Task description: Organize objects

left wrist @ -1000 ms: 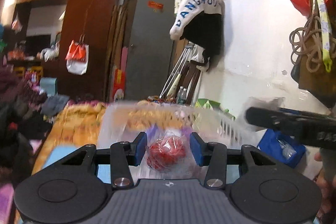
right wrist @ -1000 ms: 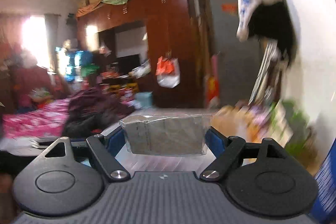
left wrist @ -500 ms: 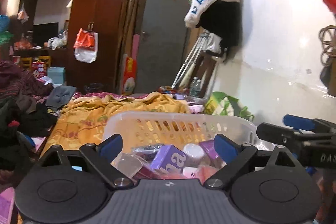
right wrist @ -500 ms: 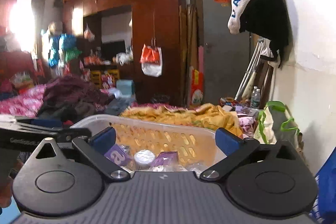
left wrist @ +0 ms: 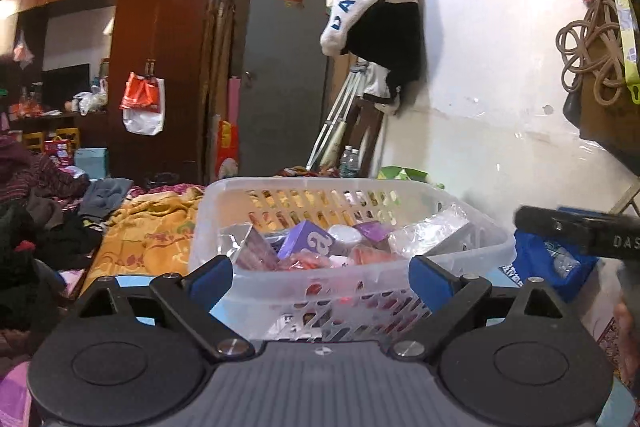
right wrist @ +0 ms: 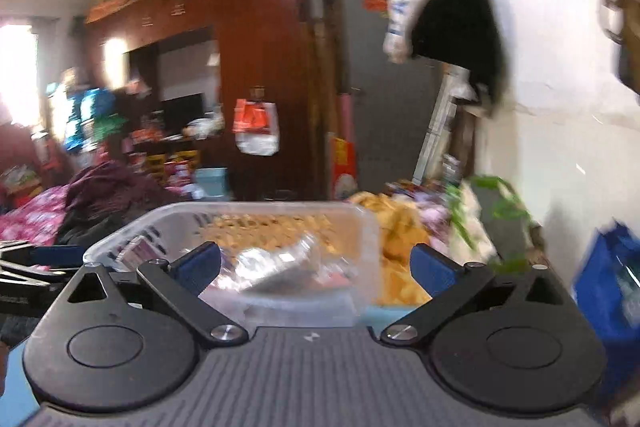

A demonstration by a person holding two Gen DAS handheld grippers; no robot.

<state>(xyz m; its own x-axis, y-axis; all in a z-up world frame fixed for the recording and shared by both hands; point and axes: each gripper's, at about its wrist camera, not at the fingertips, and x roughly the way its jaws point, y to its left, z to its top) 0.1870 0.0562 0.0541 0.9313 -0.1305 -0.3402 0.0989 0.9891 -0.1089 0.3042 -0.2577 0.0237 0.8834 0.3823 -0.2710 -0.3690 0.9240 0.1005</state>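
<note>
A clear plastic basket (left wrist: 492, 231) sits just ahead of my left gripper (left wrist: 320, 277), which is open and empty. The basket holds a purple box (left wrist: 306, 241), a red bagged item (left wrist: 304, 261), a white jar lid (left wrist: 344, 234) and clear plastic packets (left wrist: 424, 235). In the blurred right wrist view the same basket (right wrist: 368, 227) lies ahead and to the left of my right gripper (right wrist: 316, 267), which is open and empty. The right gripper's body (left wrist: 580, 233) shows at the right of the left wrist view.
An orange patterned blanket (left wrist: 148, 231) covers the bed behind the basket. Dark clothes (left wrist: 36, 223) are piled at the left. A blue bag (left wrist: 548, 263) stands at the right by the white wall (left wrist: 500, 107). A dark wardrobe (left wrist: 160, 67) and grey door (left wrist: 284, 75) stand at the back.
A second ago the left gripper held the red bagged item and the right a clear packet. Both have opened, the items lie in the basket, and both grippers have drawn back.
</note>
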